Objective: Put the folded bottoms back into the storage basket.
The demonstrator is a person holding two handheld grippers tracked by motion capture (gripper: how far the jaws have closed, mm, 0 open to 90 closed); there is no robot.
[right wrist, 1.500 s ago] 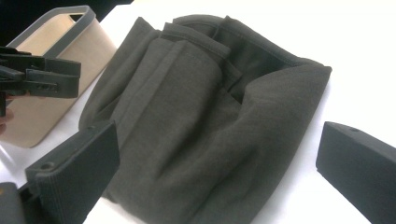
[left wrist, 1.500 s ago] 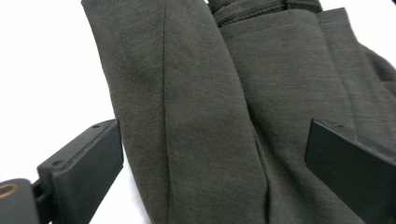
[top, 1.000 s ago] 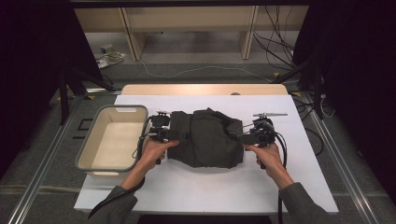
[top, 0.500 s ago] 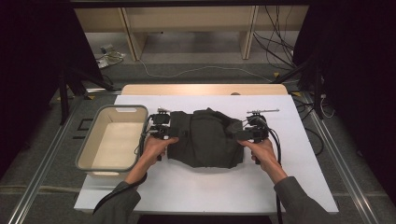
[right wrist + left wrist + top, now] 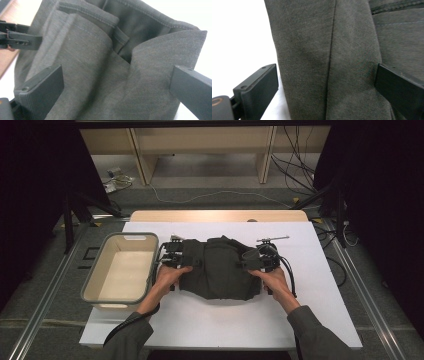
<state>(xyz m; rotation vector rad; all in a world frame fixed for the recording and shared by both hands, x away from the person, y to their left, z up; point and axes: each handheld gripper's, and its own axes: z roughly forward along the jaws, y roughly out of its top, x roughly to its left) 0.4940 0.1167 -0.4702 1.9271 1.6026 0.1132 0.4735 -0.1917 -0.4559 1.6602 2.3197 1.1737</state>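
White table (image 5: 210, 320) bears dark garment (image 5: 217, 267), both grippers seemingly spread around its folds

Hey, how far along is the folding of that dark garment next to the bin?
Done: the dark garment is bunched into a compact bundle on the white table. In hand: left tongs and right tongs straddle its ends, jaws wide apart. Left: probably moving it into the beige bin, which holds nothing.

A dark grey garment (image 5: 218, 267) — folded, bunched — lies mid-table on white.
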